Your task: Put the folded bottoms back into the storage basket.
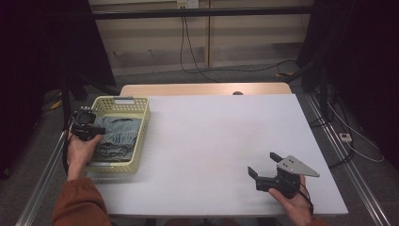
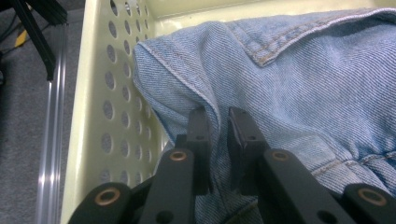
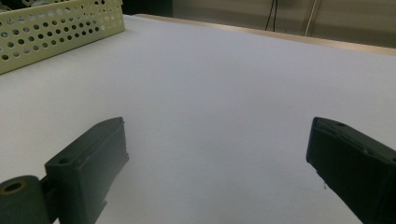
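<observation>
Left gripper down inside the pale yellow perforated basket, at its left wall, jaws drawn close together and pinching a raised fold of the blue denim garment between the pads. In the left gripper view, fold standing up in the narrow gap between the two black jaws, basket wall with its round holes just to the left of them, a stitched seam running across the cloth above. In the high view, denim lying crumpled in the basket, basket sitting at the left edge of the white table, left hand wrapped round the gripper body at the basket's near-left side. Right gripper well apart from all this, at the near right of the table, held in the right hand, jaws spread wide with nothing between them, only bare tabletop ahead. In the right gripper view, a corner of the basket visible far off at the upper left.
</observation>
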The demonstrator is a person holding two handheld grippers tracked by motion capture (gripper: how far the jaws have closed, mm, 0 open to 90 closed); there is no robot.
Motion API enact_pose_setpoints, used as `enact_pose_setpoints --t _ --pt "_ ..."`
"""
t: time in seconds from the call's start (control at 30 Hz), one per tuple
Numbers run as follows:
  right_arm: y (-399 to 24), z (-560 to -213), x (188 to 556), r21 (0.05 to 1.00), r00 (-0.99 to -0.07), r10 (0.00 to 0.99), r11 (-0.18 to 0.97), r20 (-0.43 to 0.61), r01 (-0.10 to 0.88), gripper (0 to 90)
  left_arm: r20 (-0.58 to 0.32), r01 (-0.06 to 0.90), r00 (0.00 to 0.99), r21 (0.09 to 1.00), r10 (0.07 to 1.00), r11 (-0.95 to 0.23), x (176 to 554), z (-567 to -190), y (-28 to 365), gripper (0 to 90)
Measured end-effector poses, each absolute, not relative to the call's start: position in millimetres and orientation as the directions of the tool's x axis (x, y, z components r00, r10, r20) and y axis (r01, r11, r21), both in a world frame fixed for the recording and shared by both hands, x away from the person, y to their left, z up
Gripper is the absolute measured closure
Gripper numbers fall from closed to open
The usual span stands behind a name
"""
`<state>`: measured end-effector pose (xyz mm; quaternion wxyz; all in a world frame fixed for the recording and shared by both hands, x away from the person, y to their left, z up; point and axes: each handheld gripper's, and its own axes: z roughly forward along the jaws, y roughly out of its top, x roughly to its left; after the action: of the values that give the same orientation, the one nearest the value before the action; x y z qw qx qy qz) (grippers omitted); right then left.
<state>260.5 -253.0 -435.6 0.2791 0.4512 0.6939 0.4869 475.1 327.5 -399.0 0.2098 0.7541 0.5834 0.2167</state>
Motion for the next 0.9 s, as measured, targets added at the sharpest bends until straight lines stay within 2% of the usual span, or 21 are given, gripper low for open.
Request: enact_pose_setpoints --t 0.4,0.47,0.63,0.9 --pt "-254.1 -435.9 260.4 0.929 -0.439 0.897 0.121 0.049 0.351 5.3 0.051 0.819 0.24 0.526 0.969 -0.231 481.0 -407.0 328.1 75.7" --pt "-253.3 -436.0 260.4 0.927 -0.44 0.896 0.119 0.054 0.355 5.3 0.044 0.817 0.24 0.53 0.97 -0.227 481.4 -408.2 328.4 72.0" --pt "-252.9 -435.7 260.1 0.927 -0.442 0.895 0.117 0.057 0.357 5.3 0.06 0.811 0.256 0.529 0.965 -0.248 481.3 -408.1 328.4 71.0" --pt "-254.0 -435.8 260.2 0.927 -0.443 0.895 0.118 0.056 0.355 5.3 0.04 0.792 0.249 0.567 0.968 -0.227 478.6 -402.7 330.8 61.7"
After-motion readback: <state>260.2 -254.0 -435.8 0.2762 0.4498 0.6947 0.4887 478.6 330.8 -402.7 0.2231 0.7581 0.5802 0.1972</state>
